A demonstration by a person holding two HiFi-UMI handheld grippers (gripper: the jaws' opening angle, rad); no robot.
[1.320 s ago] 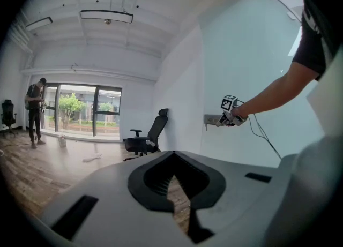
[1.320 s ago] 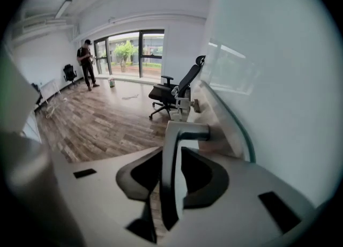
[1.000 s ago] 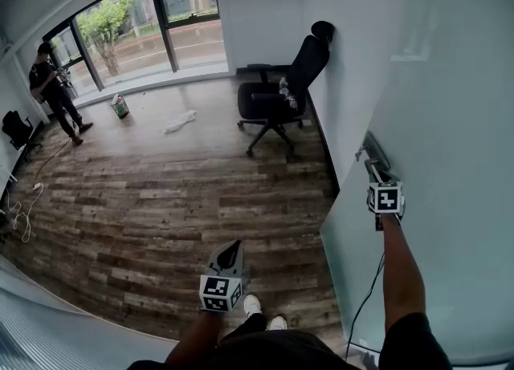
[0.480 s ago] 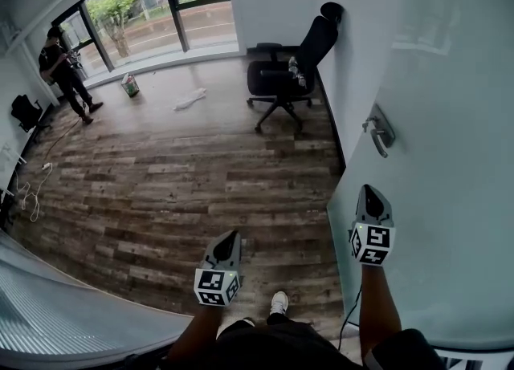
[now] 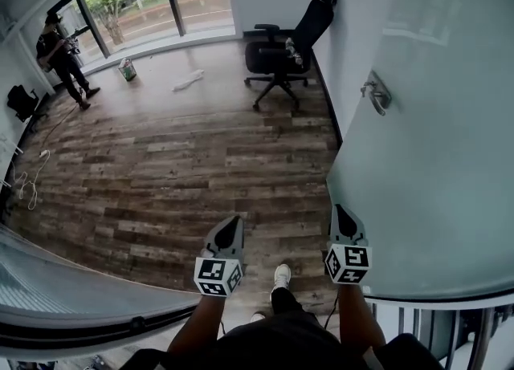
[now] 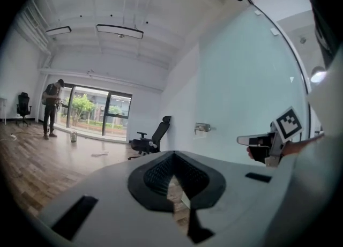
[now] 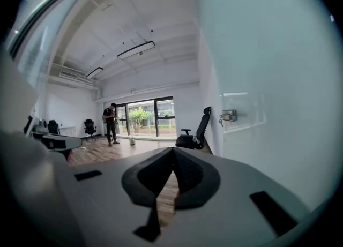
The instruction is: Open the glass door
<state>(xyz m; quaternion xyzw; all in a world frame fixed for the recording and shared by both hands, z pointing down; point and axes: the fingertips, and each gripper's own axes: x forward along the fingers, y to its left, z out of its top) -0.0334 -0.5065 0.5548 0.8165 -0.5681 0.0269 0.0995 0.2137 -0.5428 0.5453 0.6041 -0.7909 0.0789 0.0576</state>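
The glass door (image 5: pixel 434 160) appears swung open; therefore I hold left gripper (image 5: pixel 232 224) and right gripper (image 5: pixel 342 213) low, both clenched on nothing, well apart from the handle (image 5: pixel 376 94).

Glass door (image 5: pixel 434 160) right — chair (image 5: pixel 285 47) beyond it

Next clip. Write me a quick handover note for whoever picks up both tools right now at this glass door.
Left tool: shut, empty, held low in front.
Right tool: shut, empty, near the door's free edge, clear of the handle.
Glass door: stands swung open on the right; its handle is further along, with nothing on it.
Done: the opening looks finished.
Left: probably nothing but to walk through.
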